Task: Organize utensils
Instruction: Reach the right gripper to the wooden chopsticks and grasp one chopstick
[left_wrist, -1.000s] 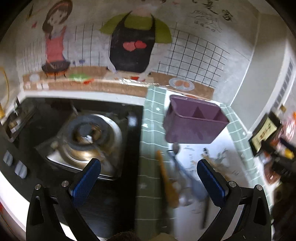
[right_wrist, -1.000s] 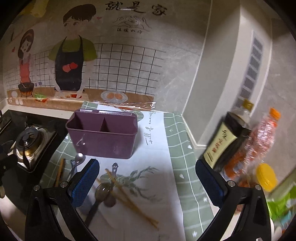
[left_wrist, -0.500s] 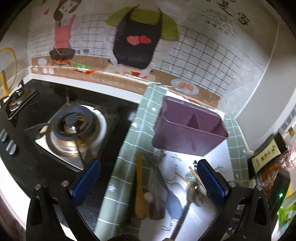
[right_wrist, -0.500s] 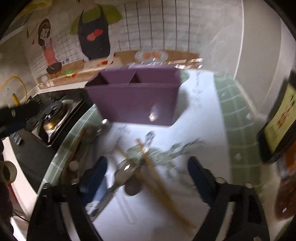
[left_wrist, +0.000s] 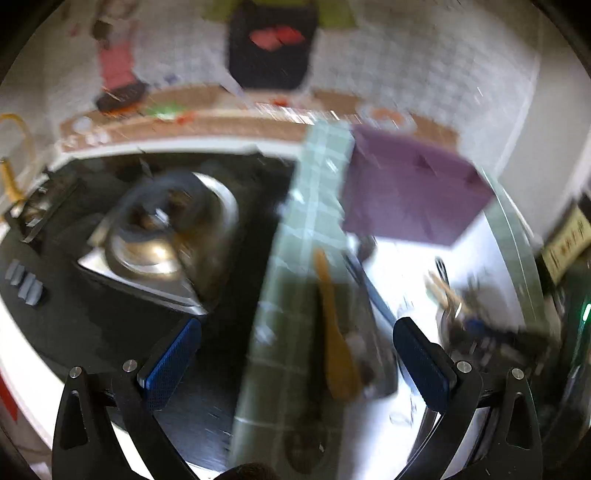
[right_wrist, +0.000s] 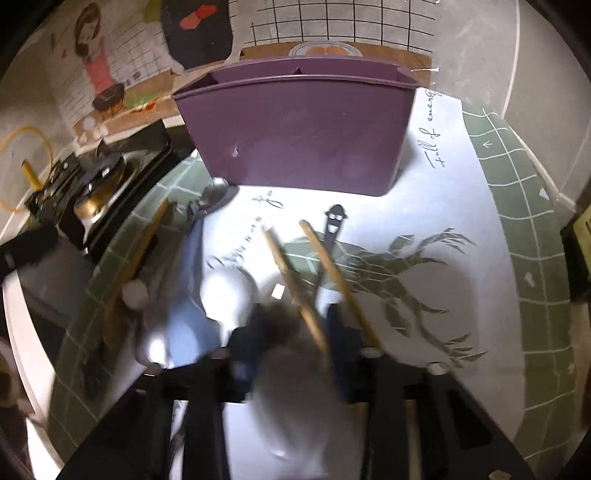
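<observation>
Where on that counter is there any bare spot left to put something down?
Bare mat lies right of the chopsticks, below the purple caddy, out to the green checked border. Left of the chopsticks, spoons crowd together toward the stove.

Mat-covered counter (right_wrist: 524, 206) under purple caddy (right_wrist: 295, 125), utensils (right_wrist: 314, 273)

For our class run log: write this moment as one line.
left hand-held gripper: open, hovering | right hand-held gripper: closing around wooden chopsticks | purple plastic divided caddy: upright

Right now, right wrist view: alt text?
Right gripper, blurred, closing low around wooden chopsticks and a dark smiley-handled spoon on a white mat. A purple divided caddy stands behind; more spoons lie left.
</observation>
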